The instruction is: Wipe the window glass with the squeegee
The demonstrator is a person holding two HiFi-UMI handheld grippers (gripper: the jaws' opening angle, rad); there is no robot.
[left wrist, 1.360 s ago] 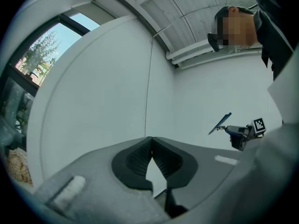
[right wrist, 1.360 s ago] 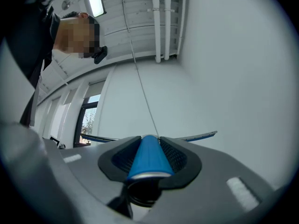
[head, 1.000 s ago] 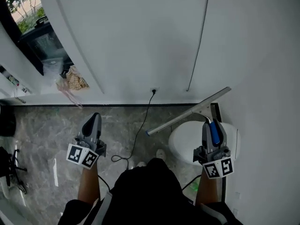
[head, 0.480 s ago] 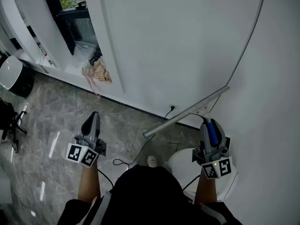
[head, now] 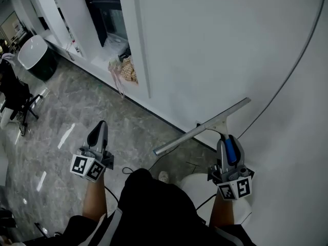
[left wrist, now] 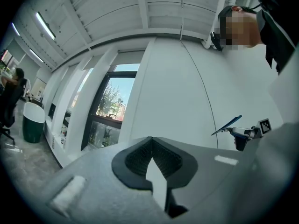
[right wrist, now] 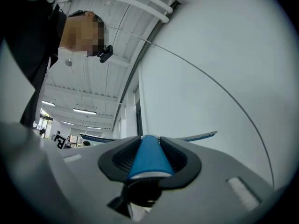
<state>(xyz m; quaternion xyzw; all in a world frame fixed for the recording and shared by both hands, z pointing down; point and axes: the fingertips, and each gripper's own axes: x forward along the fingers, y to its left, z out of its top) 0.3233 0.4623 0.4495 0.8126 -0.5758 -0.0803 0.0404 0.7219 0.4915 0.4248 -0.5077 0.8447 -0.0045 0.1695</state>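
Squeegee (head: 202, 127) sat clamped by its handle in my right tool (head: 227, 143); my left tool (head: 100, 132) was closed, empty. Approach step, I judged: the window (head: 110, 17) lay at 11 o'clock, and the blade had to reach its glass next.

readable text: none | labels, brands, numbers: none — nothing legible in any view

Commercial interior, marble floor (head: 77, 114), tall windows (left wrist: 111, 107)

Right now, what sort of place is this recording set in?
Probably an office or commercial interior: a polished grey stone-look floor, tall windows set between white walls, and long strip lights on a panelled ceiling.
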